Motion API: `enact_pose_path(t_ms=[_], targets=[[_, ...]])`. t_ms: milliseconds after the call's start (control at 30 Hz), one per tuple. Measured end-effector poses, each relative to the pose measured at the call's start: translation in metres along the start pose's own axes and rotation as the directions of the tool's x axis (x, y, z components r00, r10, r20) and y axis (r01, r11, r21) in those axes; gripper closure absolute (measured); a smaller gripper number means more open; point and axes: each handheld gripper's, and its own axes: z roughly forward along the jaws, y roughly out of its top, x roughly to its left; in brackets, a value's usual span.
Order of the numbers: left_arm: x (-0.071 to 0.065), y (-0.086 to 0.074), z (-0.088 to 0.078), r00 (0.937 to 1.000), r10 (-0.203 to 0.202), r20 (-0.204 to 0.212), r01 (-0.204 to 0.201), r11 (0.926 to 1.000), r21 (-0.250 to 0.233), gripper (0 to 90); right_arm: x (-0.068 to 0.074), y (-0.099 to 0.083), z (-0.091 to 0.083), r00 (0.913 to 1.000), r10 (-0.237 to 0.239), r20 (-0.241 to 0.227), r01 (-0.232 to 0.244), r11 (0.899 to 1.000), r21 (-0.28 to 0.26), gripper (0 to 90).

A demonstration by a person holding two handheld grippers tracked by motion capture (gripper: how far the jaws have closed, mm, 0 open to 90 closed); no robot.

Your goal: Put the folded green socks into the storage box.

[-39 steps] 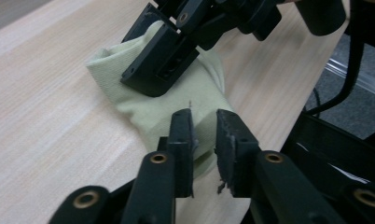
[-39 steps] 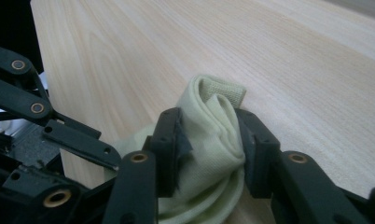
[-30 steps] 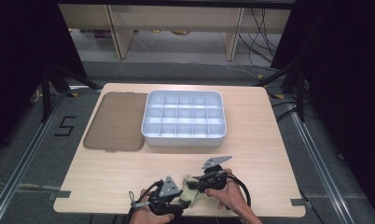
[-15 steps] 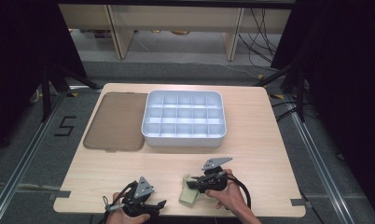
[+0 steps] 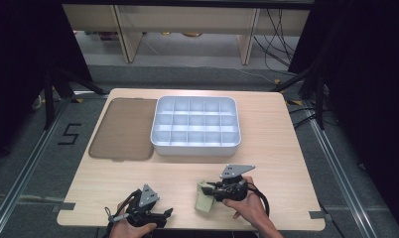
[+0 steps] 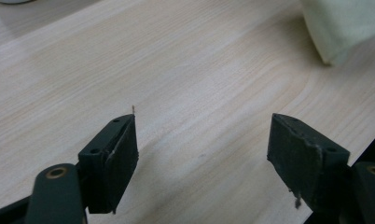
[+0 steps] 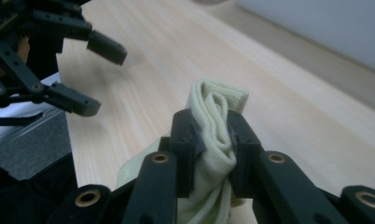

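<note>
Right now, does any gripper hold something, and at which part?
The right gripper is shut on the folded pale green cloth, pinching it just below its upper end. The left gripper is open and holds nothing.

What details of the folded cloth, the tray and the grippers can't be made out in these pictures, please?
- Folded cloth: lower part hidden by the right gripper in its own view; cut off by the top edge in the left gripper view.
- Compartment tray: whether anything lies in it, too small in the high view.
- Left gripper: open, body out of frame.

A: Clearance at the near edge?
B: Bare table (image 5: 113, 188) between both grippers and the compartment tray (image 5: 195, 125).
A: Obstructions?
B: Tray centrally; brown lid (image 5: 124, 130) just beside it, left.
</note>
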Motion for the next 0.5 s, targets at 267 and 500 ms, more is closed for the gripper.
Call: enact_pose_path(t_ms=[267,500], targets=[[-0.006,0.002,0.002,0.9998,0.018,0.008,-0.018,0.9998,-0.003,22.9,-0.019,0.003,-0.03,0.9978,0.017,0.065,-0.012,0.997,-0.074,75.5],[-0.004,0.002,0.003,0.9989,0.047,0.008,-0.047,0.9988,0.015,22.8,-0.031,0.007,-0.047,0.9924,0.016,0.122,-0.003,0.994,-0.11,75.5]])
